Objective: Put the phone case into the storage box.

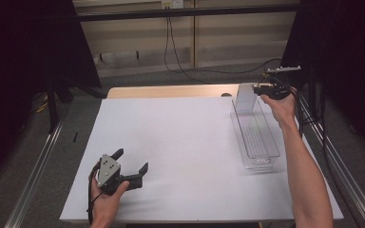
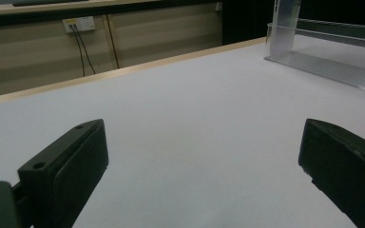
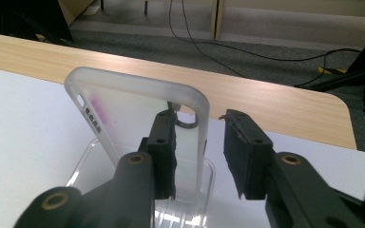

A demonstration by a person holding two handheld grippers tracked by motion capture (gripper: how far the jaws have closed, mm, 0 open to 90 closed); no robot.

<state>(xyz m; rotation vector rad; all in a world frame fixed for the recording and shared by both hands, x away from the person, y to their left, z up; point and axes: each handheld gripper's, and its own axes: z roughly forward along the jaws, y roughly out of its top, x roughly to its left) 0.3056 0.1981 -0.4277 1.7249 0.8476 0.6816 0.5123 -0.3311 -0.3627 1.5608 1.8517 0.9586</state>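
A frosted, translucent phone case (image 1: 244, 97) (image 3: 133, 118) stands upright at the far end of a long clear plastic tray (image 1: 267, 142) (image 3: 83, 166) on the right of the white mat. My right gripper (image 1: 255, 88) (image 3: 199, 118) is open, its jaws astride the case's side edge. One jaw lies against the case and a gap is left to the other. My left gripper (image 1: 133, 160) (image 2: 202, 126) rests low near the mat's front left corner, wide open with nothing between its jaws. From there the tray (image 2: 332, 66) and case (image 2: 285, 23) show far off.
The white mat (image 1: 180, 137) covers a wooden table whose bare edge (image 1: 171, 91) shows at the back. Metal rails (image 1: 35, 166) run along both sides. Cables (image 1: 176, 57) hang from a wall socket and trail over the floor behind.
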